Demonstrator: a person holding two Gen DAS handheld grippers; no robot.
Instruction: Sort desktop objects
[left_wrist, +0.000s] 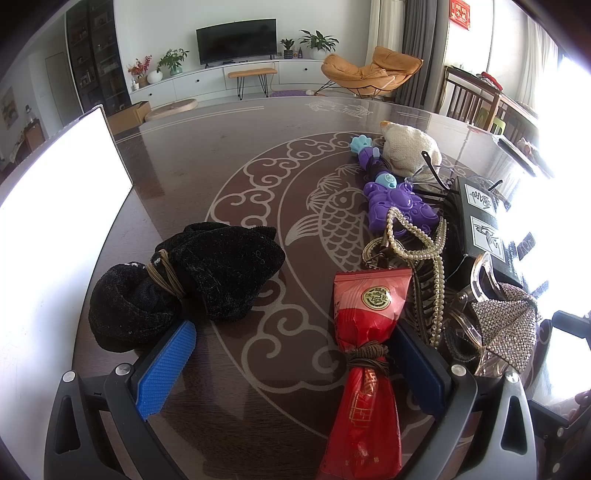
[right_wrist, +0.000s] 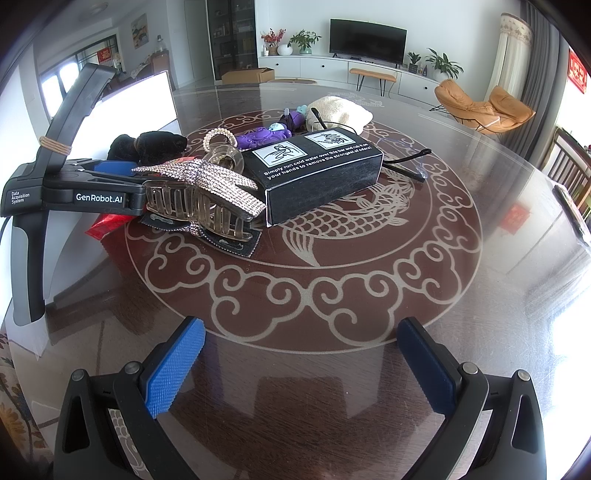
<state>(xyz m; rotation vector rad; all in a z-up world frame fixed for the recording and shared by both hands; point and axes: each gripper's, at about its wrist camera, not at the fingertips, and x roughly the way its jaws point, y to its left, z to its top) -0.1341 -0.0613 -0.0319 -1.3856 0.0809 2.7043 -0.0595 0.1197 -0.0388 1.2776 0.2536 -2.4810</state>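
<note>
While spread, the left gripper (left_wrist: 291, 373) is set around a red packet (left_wrist: 367, 369) on the table (left_wrist: 192, 173) | the right gripper (right_wrist: 301, 365) is held spread, empty; black box (right_wrist: 321, 173) well ahead

Black left tool (left_wrist: 291, 363) and right tool (right_wrist: 301, 363), blue ribbed pads, silver screws, "GenRobot.AI" lettering.

Glass-topped table (right_wrist: 369, 295) with black box (right_wrist: 321, 177), red packet (left_wrist: 369, 332), black cloth (left_wrist: 184, 284).

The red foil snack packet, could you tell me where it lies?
In the left wrist view, the red foil snack packet lies by the right blue finger, beside the pearl string.
</note>
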